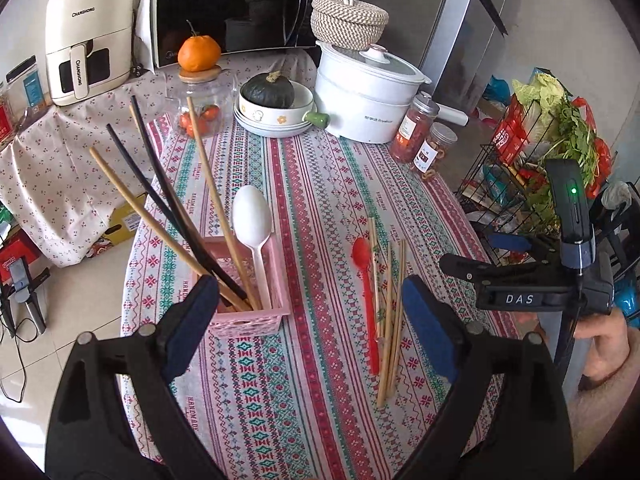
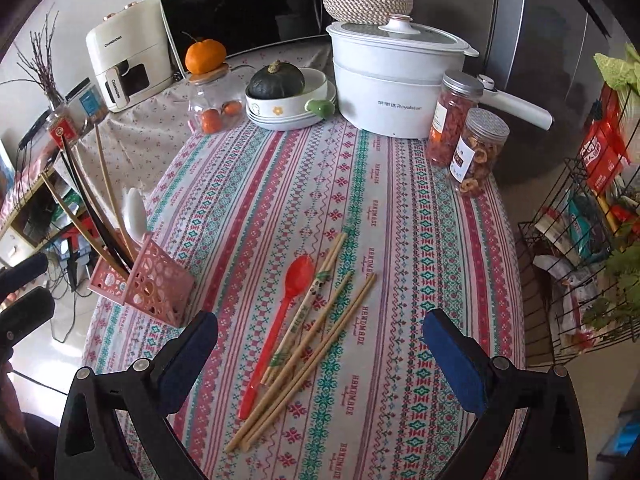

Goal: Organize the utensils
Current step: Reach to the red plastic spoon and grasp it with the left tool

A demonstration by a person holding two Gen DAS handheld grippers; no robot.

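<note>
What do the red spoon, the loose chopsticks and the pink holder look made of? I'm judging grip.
Red spoon: likely plastic, uniform colour, slight sheen. Loose chopsticks: probably bamboo or wood, pale tan, matte. Pink holder: likely plastic, moulded perforated walls.

Both wrist cams look steeply down, close; share tablecloth [image 1: 320, 208] w/ utensils.

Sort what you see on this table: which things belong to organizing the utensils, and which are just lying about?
Job:
pink basket
white spoon
red spoon
loose chopsticks

Lying about:
white pot
squash
orange
snack jars
microwave
</note>
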